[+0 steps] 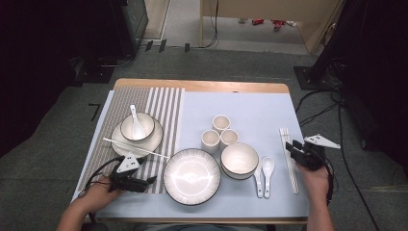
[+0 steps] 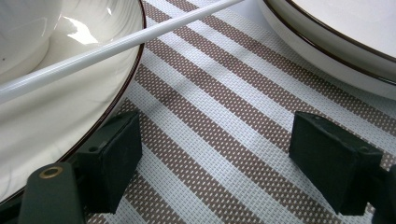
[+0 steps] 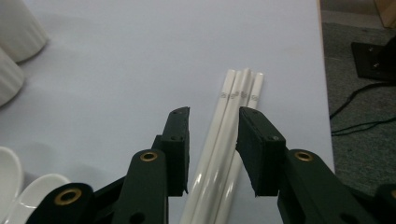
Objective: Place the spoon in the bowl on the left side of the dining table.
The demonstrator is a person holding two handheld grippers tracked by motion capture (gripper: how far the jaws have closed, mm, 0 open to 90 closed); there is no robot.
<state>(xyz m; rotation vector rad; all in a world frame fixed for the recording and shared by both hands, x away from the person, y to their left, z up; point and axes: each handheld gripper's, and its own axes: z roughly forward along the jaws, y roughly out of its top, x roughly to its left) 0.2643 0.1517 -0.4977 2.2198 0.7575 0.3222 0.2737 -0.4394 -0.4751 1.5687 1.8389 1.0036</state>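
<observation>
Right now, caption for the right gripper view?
Right gripper jaws straddling the white chopsticks on the blue mat.

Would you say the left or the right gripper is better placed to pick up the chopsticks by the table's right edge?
Right. The right gripper already straddles the chopsticks, jaws not yet pressing. The left gripper is open over the striped mat.

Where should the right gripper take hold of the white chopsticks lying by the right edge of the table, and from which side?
Grip the white chopsticks across their bundled shafts, near the end closest to the person, coming from above. They lie flat and side by side on the table, so a pinch across their width probably gathers them. The right gripper already straddles them, jaws not visibly touching.
</observation>
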